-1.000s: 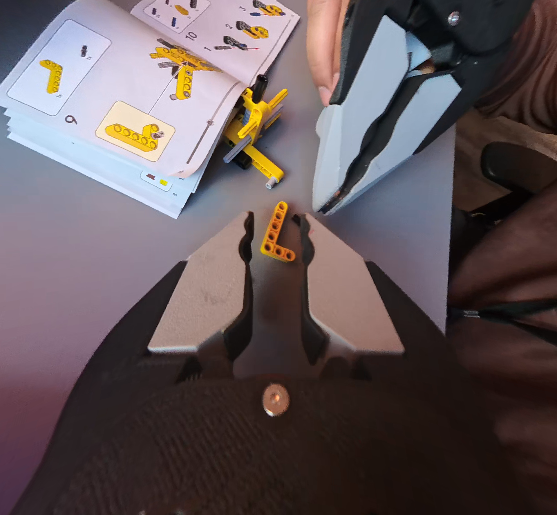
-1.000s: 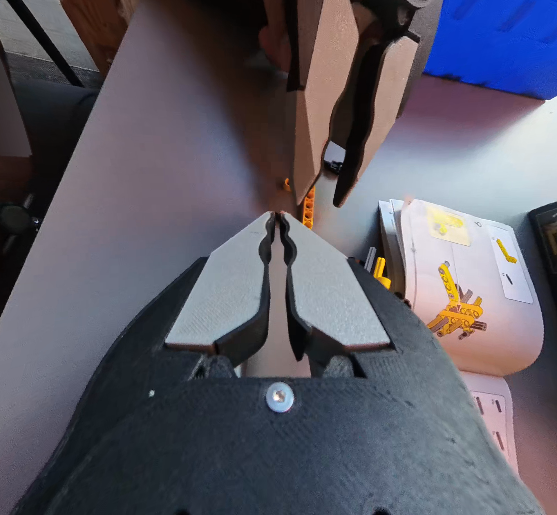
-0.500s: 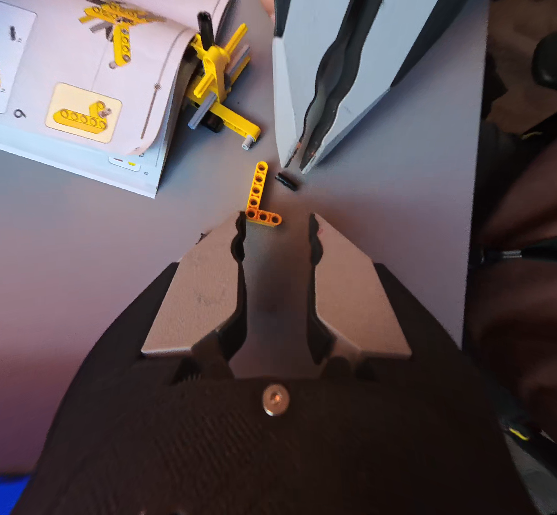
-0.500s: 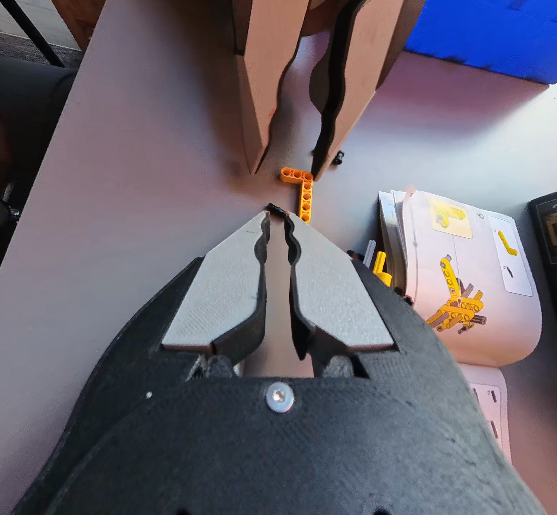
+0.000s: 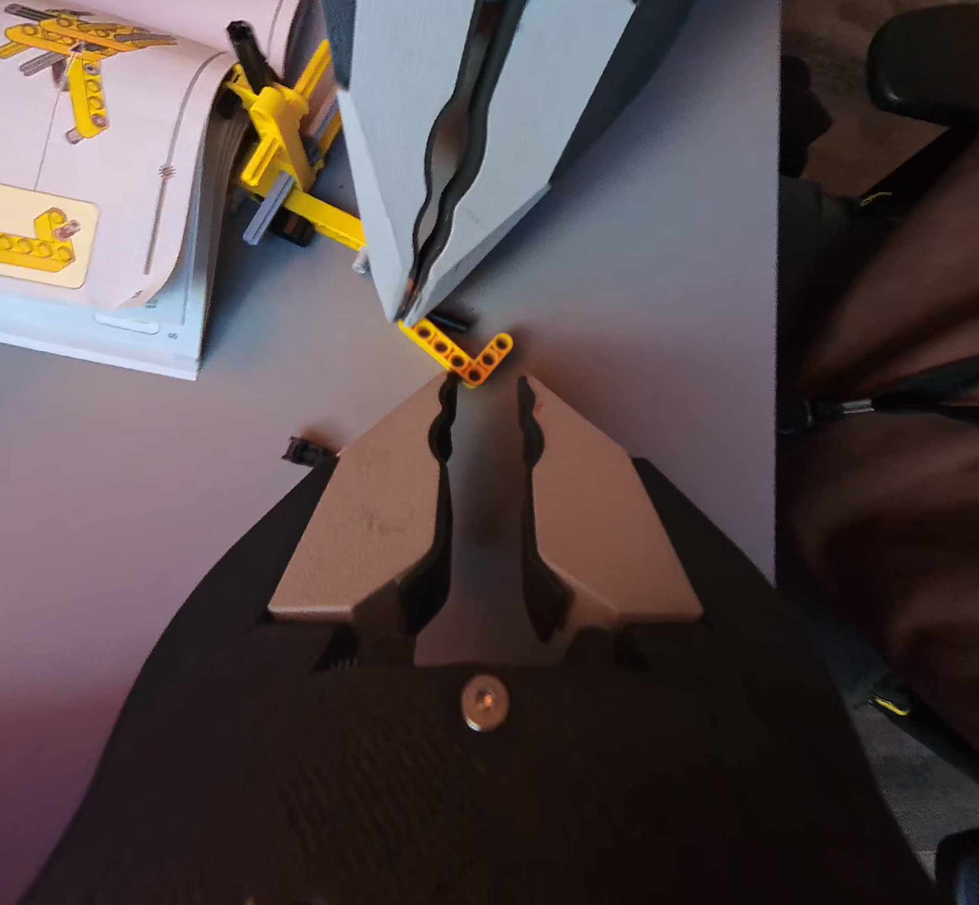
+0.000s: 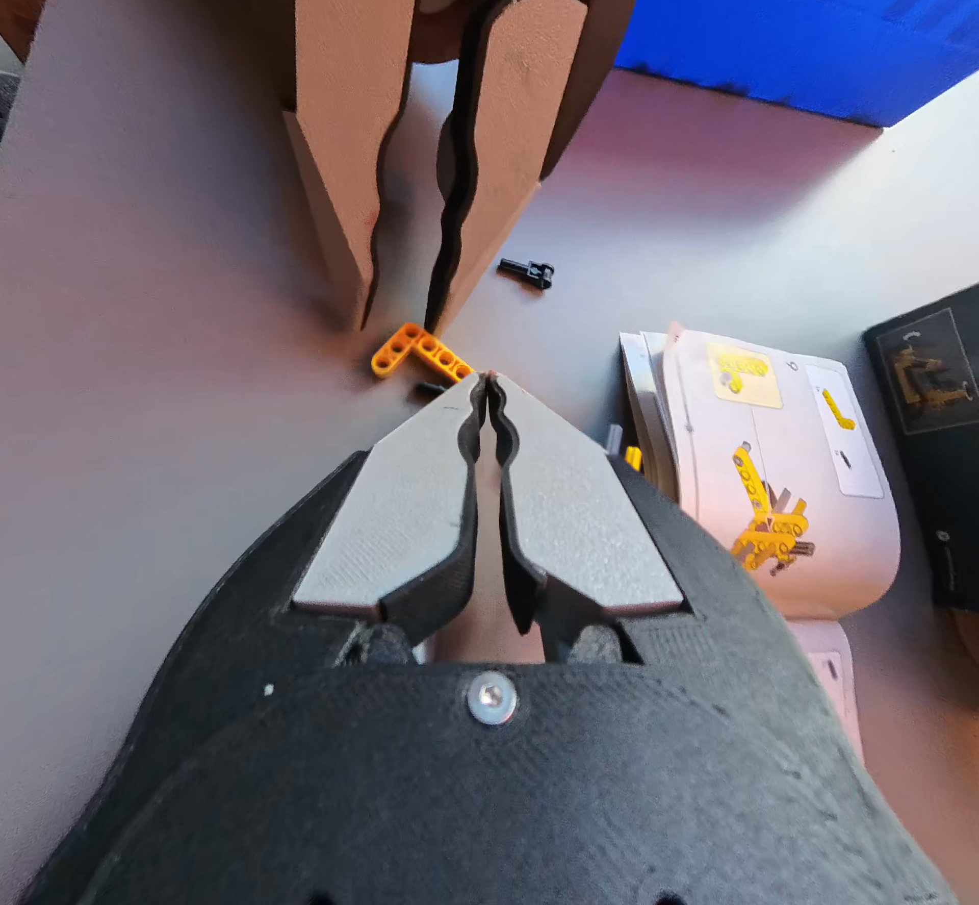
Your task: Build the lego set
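Grey desk (image 5: 159,455): yellow L-beam (image 5: 455,357) lay flat between facing tips; left gripper (image 5: 484,384) parted, empty, at corner; right gripper (image 6: 487,378) clenched, empty, at long end.

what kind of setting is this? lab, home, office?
Probably an office or home desk used for toy-brick building: a grey table, an open instruction booklet, a partly built yellow model, and what looks like a black chair beside the table.

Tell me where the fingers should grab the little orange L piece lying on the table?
Probably the long arm of the orange L piece, coming straight down from above with one finger on each long edge. It lies flat on the grey table, so only its thin straight sides offer grip. The right gripper crowds that arm's far end, so aim mid-arm, nearer the corner.
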Demonstrator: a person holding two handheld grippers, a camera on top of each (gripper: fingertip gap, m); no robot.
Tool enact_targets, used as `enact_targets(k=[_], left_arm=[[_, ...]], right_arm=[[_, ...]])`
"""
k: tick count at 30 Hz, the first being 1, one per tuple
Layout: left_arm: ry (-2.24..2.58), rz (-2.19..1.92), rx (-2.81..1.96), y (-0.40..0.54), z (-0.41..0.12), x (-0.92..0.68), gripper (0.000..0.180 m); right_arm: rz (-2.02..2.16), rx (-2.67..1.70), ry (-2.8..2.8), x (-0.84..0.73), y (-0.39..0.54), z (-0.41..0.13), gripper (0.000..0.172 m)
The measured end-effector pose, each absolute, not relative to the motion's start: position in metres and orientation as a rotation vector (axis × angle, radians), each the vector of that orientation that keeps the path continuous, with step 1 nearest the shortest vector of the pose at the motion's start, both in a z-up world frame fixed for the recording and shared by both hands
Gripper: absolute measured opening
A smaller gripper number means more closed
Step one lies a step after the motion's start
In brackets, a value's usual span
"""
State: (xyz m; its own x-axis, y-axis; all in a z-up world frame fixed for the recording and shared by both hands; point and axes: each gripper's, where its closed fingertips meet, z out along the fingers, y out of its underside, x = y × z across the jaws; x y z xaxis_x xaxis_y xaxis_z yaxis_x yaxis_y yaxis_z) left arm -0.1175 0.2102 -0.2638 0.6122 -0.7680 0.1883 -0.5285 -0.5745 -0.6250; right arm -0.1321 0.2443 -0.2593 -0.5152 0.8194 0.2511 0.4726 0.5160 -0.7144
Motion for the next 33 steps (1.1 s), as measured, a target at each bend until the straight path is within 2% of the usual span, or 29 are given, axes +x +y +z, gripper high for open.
enact_targets(k=[7, 17, 22, 26, 29, 33], left_arm=[[1.032, -0.686, -2.32, 0.204, -0.264, -0.108, 0.01], [0.989, -0.598, -2.177, 0.224, -0.244, -0.11, 0.027], [1.032, -0.56, -2.144, 0.223, -0.242, -0.105, 0.036], [1.043, -0.568, -2.165, 0.221, -0.249, -0.102, 0.035], [1.076, -0.503, -2.188, 0.221, -0.258, -0.107, 0.027], [1.094, -0.474, -2.188, 0.221, -0.259, -0.105, 0.029]], right_arm=[[0.771, -1.03, -2.129, -0.14, 0.242, -0.255, 0.0], [0.912, -1.082, -2.225, -0.118, 0.241, -0.247, 0.0], [0.84, -1.079, -2.283, -0.117, 0.236, -0.263, 0.013], [0.858, -1.089, -2.289, -0.118, 0.233, -0.265, 0.016], [0.866, -1.101, -2.271, -0.119, 0.236, -0.263, 0.017], [0.899, -1.109, -2.268, -0.119, 0.233, -0.261, 0.018]])
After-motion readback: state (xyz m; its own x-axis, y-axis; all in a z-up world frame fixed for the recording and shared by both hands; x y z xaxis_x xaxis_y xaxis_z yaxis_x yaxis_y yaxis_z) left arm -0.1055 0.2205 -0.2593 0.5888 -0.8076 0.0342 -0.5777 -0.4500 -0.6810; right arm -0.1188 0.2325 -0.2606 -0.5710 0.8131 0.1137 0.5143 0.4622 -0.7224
